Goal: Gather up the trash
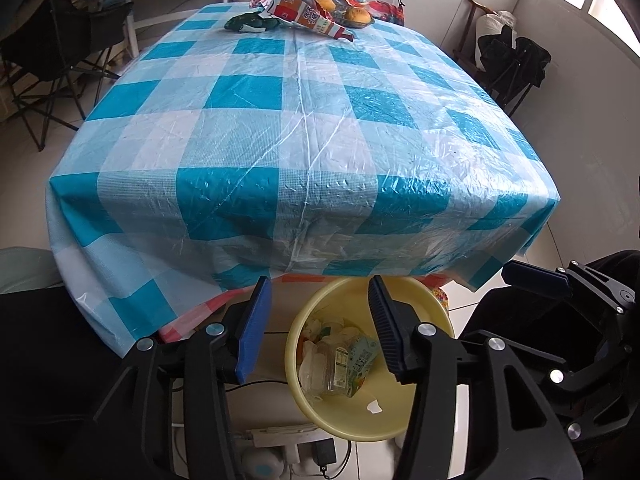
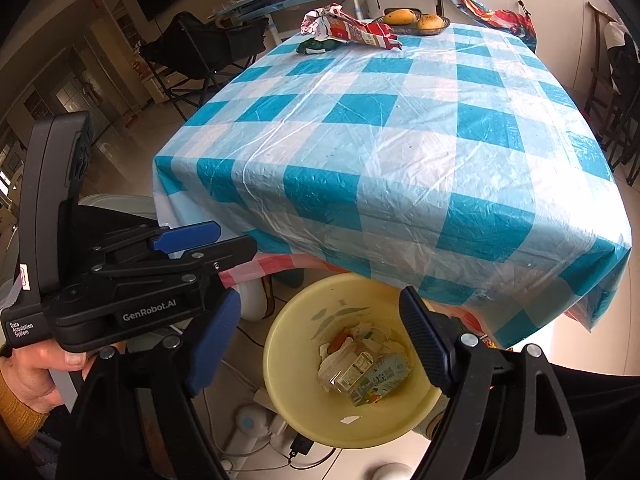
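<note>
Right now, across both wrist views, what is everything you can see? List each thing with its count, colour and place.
Checked plastic tablecloth: one, blue and white, covering the table.
Crumpled snack wrapper: one, red, white and orange, at the table's far edge.
Dark green crumpled wrapper: one, beside the snack wrapper.
Fruit dish: one, holding yellow-orange fruit, far edge.
Round plastic bin: one, pale yellow, on the floor under the table's near edge.
Drink carton: one, green-printed, inside the bin among white scraps.
Folding chair: one, black, left of the table.
Left gripper: one, black with blue pads, open, empty, above the bin.
Right gripper: one, same colours, open, empty, above the bin.
</note>
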Motion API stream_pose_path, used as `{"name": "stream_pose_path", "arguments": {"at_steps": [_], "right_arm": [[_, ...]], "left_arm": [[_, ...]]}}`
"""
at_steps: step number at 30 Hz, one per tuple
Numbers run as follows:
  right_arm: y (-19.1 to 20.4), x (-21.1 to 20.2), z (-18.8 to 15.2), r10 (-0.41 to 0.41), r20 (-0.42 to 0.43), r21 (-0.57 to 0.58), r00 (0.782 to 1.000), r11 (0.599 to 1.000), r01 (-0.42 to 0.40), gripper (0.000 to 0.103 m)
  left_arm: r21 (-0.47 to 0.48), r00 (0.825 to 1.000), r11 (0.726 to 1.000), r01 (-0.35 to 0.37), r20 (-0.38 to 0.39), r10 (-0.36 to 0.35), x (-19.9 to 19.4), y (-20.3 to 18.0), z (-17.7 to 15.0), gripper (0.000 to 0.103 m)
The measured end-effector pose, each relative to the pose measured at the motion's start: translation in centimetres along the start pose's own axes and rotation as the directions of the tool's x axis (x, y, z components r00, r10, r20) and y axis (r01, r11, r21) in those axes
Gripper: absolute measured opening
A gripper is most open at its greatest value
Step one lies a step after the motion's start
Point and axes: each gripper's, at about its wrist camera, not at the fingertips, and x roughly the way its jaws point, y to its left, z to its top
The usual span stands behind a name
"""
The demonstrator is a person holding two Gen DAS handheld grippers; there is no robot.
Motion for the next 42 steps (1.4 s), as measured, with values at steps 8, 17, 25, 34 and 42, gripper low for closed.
{"name": "stream_pose_path", "arguments": {"at_steps": [8,17,25,34,42], "right_arm": [[-0.15,0.28,0.11,-0.010,-0.005,-0.003,1.000,1.000,0.010,0.080],[0.13,0.61,0.07,-0.024,-0.013,-0.018,1.000,1.000,0.024,0.082],[0.11,0.58,0.15,-0.026,-0.008,-0.018,1.000,0.999,0.026,0.082],[0.09,0.53,0.21,-0.031,0.000,-0.017,1.000,0.999,0.031,0.082],[0.17,0.42,0.43,-0.037,0.016,-0.008,0.999,0.999,0.038,0.083]], "left_arm": [[-0.007,1.000,1.000,-0.021,0.002,0.021,0.18,0.21,0.07,0.055],[-0.010,0.999,0.999,-0.035,-0.003,0.035,0.43,0.32,0.10,0.060],[-0.016,0.999,0.999,-0.042,-0.004,0.042,0.50,0.50,0.11,0.061],[-0.029,0.999,0.998,-0.052,0.000,0.052,0.40,0.69,0.20,0.065],[-0.045,0.999,0.998,-0.052,0.005,0.052,0.25,0.73,0.28,0.066]]}}
